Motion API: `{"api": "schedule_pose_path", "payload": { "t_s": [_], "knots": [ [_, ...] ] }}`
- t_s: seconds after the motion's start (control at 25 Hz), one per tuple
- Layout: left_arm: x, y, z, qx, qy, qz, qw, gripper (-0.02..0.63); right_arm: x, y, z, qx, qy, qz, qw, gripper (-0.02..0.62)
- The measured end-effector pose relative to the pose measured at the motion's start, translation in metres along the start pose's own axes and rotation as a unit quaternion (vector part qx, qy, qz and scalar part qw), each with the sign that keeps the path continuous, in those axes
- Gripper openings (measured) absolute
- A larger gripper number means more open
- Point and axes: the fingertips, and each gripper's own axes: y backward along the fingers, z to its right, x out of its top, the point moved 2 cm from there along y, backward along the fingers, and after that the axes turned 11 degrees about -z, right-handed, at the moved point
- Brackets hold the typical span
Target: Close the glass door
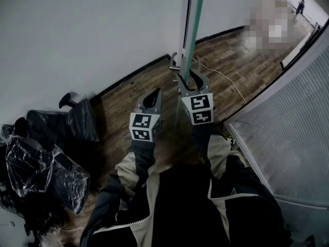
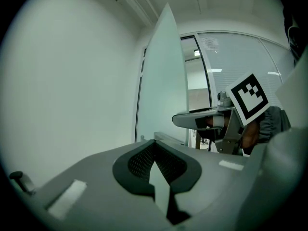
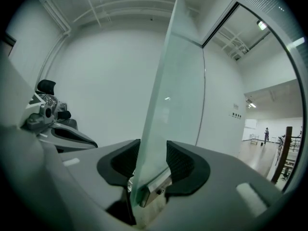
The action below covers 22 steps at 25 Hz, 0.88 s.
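The glass door point(image 1: 194, 24) stands ajar, and the head view shows it edge-on as a thin green strip. My right gripper point(image 1: 187, 75) reaches level onto that edge, with the frosted pane point(image 3: 173, 105) between its jaws. Both pads lie against the pane, just above a metal fitting point(image 3: 156, 186). My left gripper point(image 1: 156, 92) hangs a little left of the door. It touches nothing and its pads are together with nothing between them point(image 2: 155, 165). In the left gripper view the door point(image 2: 166, 81) rises ahead, and the right gripper point(image 2: 202, 119) is beside it.
Black chairs wrapped in plastic point(image 1: 46, 158) crowd the left by the white wall point(image 1: 77, 35). A white cable point(image 1: 226, 78) trails over the wooden floor past the door. A frosted partition point(image 1: 293, 138) runs along the right. A person point(image 1: 299, 6) stands far down the corridor.
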Motion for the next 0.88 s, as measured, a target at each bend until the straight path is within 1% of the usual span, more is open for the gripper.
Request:
{"api": "schedule_pose_path", "payload": {
  "t_s": [0.28, 0.44, 0.64, 0.88],
  "knots": [
    [0.003, -0.014, 0.020, -0.019, 0.004, -0.008, 0.9998, 0.000, -0.011, 0.014, 0.025, -0.010, -0.005, 0.001, 1.000, 0.161],
    [0.010, -0.028, 0.041, -0.036, -0.010, 0.002, 0.9993, 0.000, -0.024, 0.026, 0.046, -0.025, -0.011, -0.004, 1.000, 0.146],
    [0.017, -0.046, 0.071, -0.059, -0.017, -0.007, 0.9981, 0.000, -0.037, 0.043, 0.081, -0.048, -0.015, -0.013, 0.999, 0.125],
    [0.029, -0.069, 0.108, -0.080, -0.024, 0.003, 0.9965, 0.000, -0.057, 0.065, 0.134, -0.075, -0.029, -0.022, 0.996, 0.098]
  ]
}}
